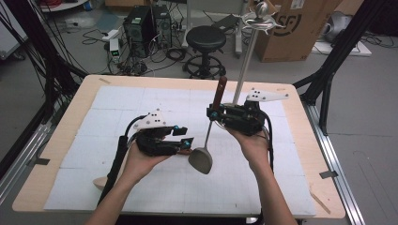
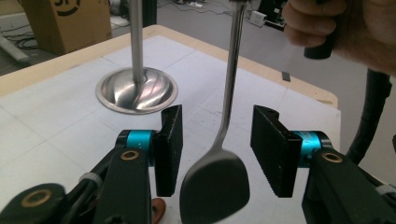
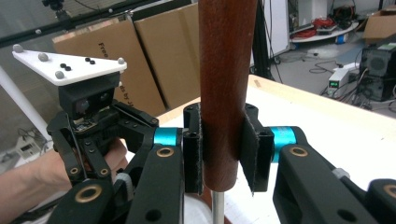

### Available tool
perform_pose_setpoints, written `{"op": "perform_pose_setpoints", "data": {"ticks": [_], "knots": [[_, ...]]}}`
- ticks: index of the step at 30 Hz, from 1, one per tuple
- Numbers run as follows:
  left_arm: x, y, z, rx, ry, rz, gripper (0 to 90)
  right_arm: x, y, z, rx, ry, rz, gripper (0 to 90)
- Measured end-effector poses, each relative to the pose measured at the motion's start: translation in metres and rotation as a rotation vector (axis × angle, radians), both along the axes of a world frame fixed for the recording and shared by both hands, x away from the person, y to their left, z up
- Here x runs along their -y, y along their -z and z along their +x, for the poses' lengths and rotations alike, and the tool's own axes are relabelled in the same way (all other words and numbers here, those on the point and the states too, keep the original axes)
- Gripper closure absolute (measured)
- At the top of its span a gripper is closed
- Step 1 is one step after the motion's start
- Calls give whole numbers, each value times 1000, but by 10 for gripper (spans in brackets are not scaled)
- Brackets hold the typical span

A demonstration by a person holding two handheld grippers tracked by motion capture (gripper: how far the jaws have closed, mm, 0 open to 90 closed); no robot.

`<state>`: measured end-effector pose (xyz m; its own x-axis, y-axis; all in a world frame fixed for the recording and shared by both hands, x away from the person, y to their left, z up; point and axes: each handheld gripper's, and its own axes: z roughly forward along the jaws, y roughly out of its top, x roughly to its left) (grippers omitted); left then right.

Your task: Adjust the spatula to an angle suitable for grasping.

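A metal spatula hangs upright by its brown wooden handle (image 1: 220, 91) (image 3: 226, 84), on which my right gripper (image 1: 214, 114) (image 3: 223, 116) is shut near the lower end. The thin shaft runs down to a rounded grey head (image 1: 201, 159) (image 2: 215, 186) just above the white mat (image 1: 117, 103). My left gripper (image 1: 184, 136) (image 2: 218, 112) is open, with the shaft and the top of the head between its pads (image 2: 170, 140). Neither pad touches the spatula.
A steel stand with a round base (image 2: 137, 91) and tall pole (image 1: 246, 61) rises behind the grippers at the table's far right. A pale wooden piece (image 1: 99, 183) lies by the left forearm. Beyond the table are a black stool (image 1: 205, 40) and cardboard boxes (image 1: 291, 28).
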<state>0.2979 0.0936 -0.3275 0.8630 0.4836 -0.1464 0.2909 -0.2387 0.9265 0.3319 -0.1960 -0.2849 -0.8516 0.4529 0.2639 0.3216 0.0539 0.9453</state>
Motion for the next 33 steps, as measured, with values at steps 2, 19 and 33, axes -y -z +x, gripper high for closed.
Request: {"op": "perform_pose_setpoints", "data": {"ticks": [2, 19, 33], "knots": [[-6, 0, -1, 6, -4, 2, 512, 1, -6, 2, 18, 2, -15, 728], [-52, 10, -5, 7, -61, 57, 370, 2, -12, 13, 42, 3, -65, 728], [-86, 28, -8, -18, -115, 57, 264, 6, -14, 21, 46, 19, -65, 728]]}}
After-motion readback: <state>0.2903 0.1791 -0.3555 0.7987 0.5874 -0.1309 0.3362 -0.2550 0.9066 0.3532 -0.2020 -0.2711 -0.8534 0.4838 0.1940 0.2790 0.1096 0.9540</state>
